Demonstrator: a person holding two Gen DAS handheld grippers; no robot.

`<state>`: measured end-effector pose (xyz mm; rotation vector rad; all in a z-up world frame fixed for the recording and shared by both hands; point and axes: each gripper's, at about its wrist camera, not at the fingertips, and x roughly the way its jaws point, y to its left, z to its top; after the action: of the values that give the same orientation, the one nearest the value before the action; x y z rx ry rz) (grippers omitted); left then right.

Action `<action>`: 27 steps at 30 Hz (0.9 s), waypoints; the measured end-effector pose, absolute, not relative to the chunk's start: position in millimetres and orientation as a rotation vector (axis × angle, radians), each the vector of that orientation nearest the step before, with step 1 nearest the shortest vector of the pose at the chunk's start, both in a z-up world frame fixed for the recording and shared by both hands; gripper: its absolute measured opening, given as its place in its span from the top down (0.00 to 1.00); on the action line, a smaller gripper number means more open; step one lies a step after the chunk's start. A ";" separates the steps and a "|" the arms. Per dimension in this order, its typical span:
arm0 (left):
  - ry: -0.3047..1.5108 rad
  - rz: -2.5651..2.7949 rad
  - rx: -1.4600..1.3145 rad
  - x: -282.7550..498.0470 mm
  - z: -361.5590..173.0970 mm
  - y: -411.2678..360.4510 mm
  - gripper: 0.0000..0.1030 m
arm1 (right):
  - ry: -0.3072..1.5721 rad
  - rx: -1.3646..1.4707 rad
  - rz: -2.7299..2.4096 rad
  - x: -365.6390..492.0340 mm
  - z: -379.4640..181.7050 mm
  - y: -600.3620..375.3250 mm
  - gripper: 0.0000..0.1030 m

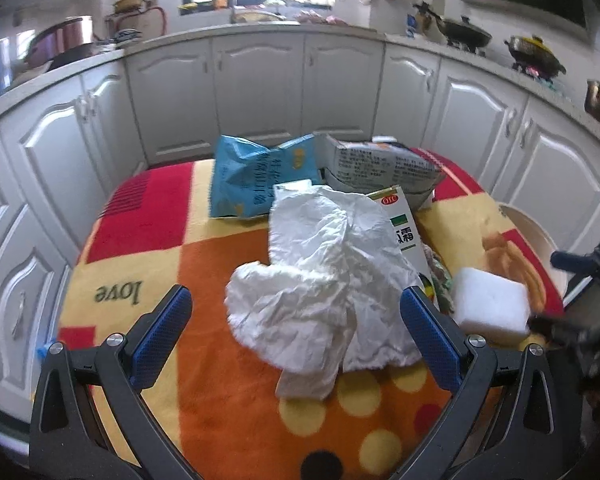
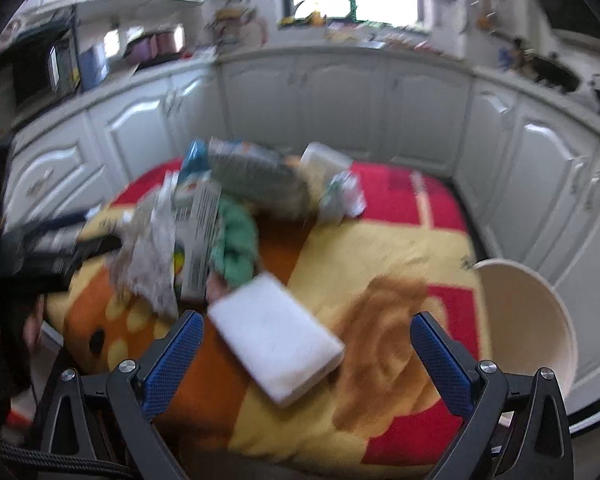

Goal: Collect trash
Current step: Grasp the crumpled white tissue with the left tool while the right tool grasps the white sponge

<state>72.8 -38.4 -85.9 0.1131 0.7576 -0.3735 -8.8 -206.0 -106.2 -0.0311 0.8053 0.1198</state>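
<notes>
Lying between the open left hand-held gripper [image 1: 296,312] fingers: crumpled tissue [image 1: 320,280].

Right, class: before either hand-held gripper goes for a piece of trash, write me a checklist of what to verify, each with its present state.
1. Left hand-held gripper open: ok.
2. Crumpled tissue between its fingers: ok.
3. Right hand-held gripper open: ok.
4. White foam block within its span: ok.
5. Cream bin at the blanket's edge, unobstructed: ok.
6. Bin's contents: cannot tell.
</notes>
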 end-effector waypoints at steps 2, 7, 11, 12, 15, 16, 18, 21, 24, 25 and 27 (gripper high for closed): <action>0.784 -0.397 0.130 81.4 -89.9 -43.3 0.08 | 0.864 -0.051 0.189 -1.6 -120.6 -202.8 0.00; 0.864 -0.476 0.128 96.8 -99.6 -50.0 0.39 | 0.925 -0.102 0.233 18.8 -142.4 -198.5 0.00; 0.906 -0.507 0.057 102.1 -95.1 -38.0 0.61 | 0.974 -0.076 0.276 32.0 -151.1 -200.9 0.04; 0.909 -0.510 0.047 101.1 -92.6 -34.4 0.62 | 0.974 -0.067 0.282 32.3 -152.1 -200.7 0.17; 0.908 -0.521 0.027 96.0 -78.5 -23.1 0.63 | 0.962 0.005 0.309 31.9 -151.0 -202.8 0.31; 0.897 -0.523 0.027 94.0 -71.9 -20.6 0.63 | 0.944 0.014 0.303 29.5 -147.9 -203.4 0.31; 0.880 -0.539 0.027 89.9 -55.8 -14.9 0.63 | 0.916 0.031 0.305 23.4 -140.2 -204.8 0.32; 0.884 -0.584 -0.027 89.5 -34.9 -7.5 0.64 | 0.861 0.054 0.306 16.0 -122.4 -208.2 0.32; 0.909 -0.652 -0.094 91.6 -19.2 -6.5 0.67 | 0.814 0.053 0.282 9.4 -106.4 -210.8 0.31; 0.913 -0.678 -0.112 91.6 -15.0 -6.6 0.70 | 0.803 0.049 0.273 7.8 -101.7 -211.2 0.31; 0.925 -0.740 -0.161 91.7 -5.3 -10.0 0.71 | 0.787 0.052 0.261 2.9 -93.8 -218.0 0.30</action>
<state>91.7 -10.0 -5.3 -0.1609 0.9251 -0.7398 2.9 -218.0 -93.8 0.0516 0.7875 0.2613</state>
